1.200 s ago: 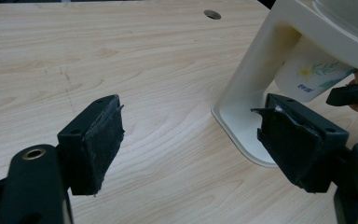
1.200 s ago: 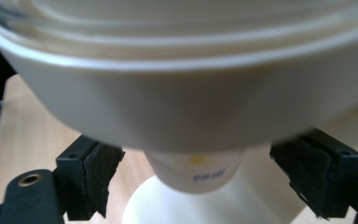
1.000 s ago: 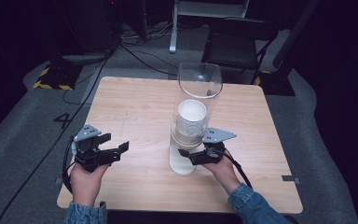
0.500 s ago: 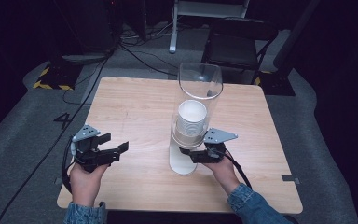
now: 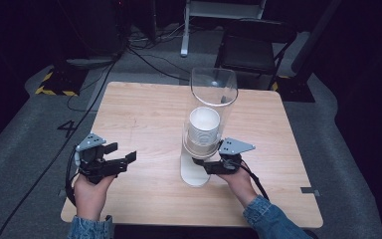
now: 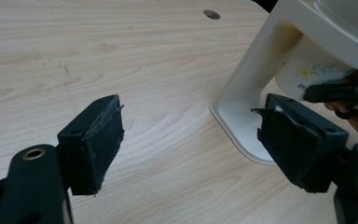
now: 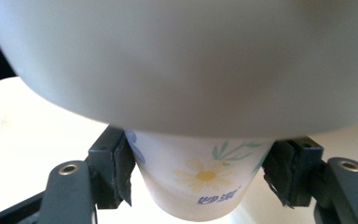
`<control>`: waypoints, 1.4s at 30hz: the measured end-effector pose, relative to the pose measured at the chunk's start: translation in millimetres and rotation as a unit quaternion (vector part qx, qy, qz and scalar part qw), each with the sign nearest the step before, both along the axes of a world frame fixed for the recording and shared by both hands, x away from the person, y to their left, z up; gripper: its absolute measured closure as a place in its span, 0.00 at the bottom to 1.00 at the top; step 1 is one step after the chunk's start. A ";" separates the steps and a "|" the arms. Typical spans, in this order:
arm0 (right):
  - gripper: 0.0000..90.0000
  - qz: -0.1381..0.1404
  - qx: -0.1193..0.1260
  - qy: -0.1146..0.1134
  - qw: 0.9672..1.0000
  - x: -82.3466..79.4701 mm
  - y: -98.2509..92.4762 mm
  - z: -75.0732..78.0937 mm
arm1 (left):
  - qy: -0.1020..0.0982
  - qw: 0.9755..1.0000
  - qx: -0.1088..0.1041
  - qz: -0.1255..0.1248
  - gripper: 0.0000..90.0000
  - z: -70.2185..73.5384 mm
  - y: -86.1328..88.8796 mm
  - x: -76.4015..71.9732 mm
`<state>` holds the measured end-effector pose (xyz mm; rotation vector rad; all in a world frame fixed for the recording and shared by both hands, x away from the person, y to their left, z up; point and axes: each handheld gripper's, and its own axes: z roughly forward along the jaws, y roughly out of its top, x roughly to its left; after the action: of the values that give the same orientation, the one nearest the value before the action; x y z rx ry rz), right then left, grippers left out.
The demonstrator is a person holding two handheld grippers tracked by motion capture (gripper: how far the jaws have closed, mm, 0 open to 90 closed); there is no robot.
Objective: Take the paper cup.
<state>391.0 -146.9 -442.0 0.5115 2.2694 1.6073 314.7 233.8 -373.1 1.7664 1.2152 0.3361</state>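
Right gripper view: cup (image 7: pixel 200 179) top hidden

Spread left hand-held gripper (image 6: pixel 189 142) beside white dispenser base (image 6: pixel 247 107).

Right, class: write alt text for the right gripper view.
A paper cup printed with a daisy hangs from the bottom of a white dispenser, and the right gripper has a black jaw against each side of it.

Little has changed over the last second. The left gripper (image 5: pixel 121 160) has edged slightly nearer the dispenser (image 5: pixel 195 172), jaws still spread. The right gripper (image 7: pixel 198 175) stays clamped on the cup (image 7: pixel 200 184) under the dispenser.
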 end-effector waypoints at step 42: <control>0.37 0.009 0.044 -0.011 0.999 1.1 -1.7 -16.3 | 0.003 1.000 -0.004 -0.004 0.24 -1.0 -0.2 0.6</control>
<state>392.1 -148.5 -458.2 0.4944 2.2012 1.7183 315.4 233.6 -374.1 1.7652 1.2130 0.3204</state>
